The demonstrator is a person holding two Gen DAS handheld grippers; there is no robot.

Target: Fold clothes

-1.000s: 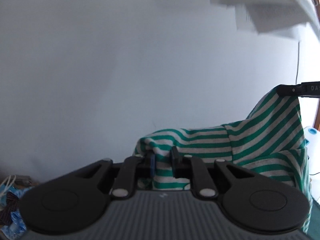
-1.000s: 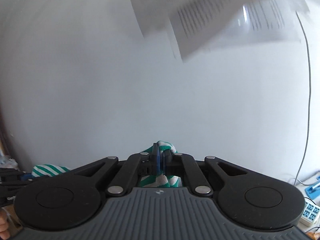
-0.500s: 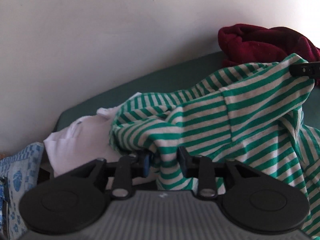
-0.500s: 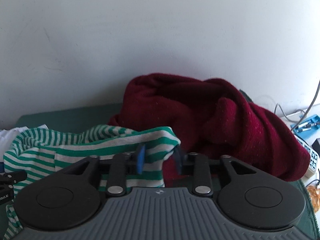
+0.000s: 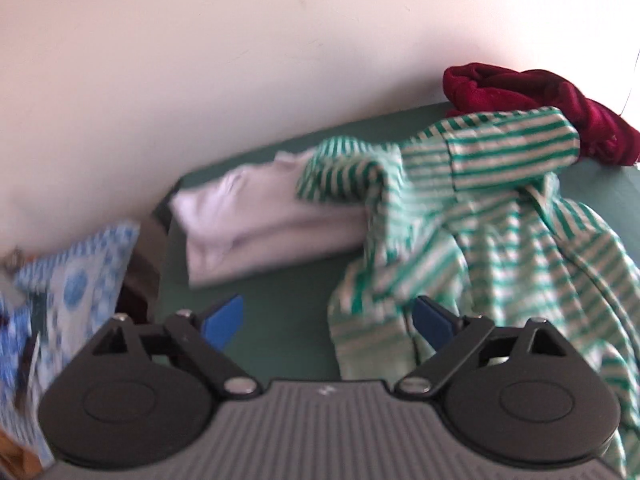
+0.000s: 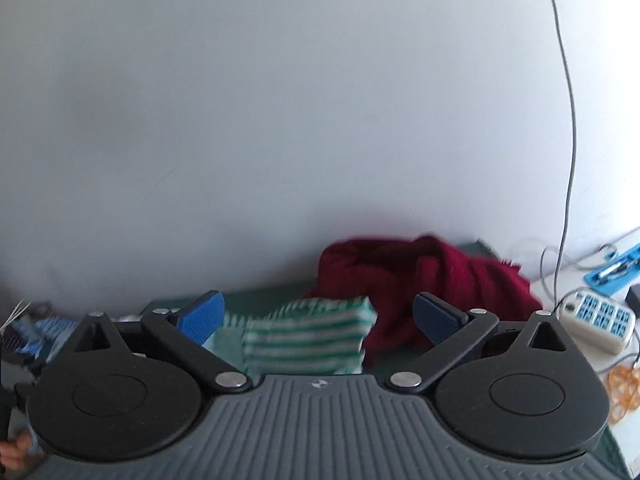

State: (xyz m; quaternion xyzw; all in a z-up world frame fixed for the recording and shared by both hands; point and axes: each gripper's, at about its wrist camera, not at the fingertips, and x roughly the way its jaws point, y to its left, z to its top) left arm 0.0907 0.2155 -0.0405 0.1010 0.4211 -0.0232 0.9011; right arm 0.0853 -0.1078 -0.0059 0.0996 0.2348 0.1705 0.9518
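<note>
Between opening right gripper [image 6: 318, 314] jaws, striped shirt [image 6: 308, 334] (unpinched), crumpled

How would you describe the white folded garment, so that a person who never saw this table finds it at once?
Start at the dark green table against the pale wall. Three garments lie along its far edge, and the white folded garment is the leftmost, beside the green striped shirt, whose sleeve lies over its right end. Only it is plain white and neatly stacked; the dark red garment and the striped shirt lie crumpled.

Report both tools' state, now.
Left tool: jaws opening, striped shirt released, nothing gripped.
Right tool: jaws opening, shirt loose between them, not gripped.
</note>
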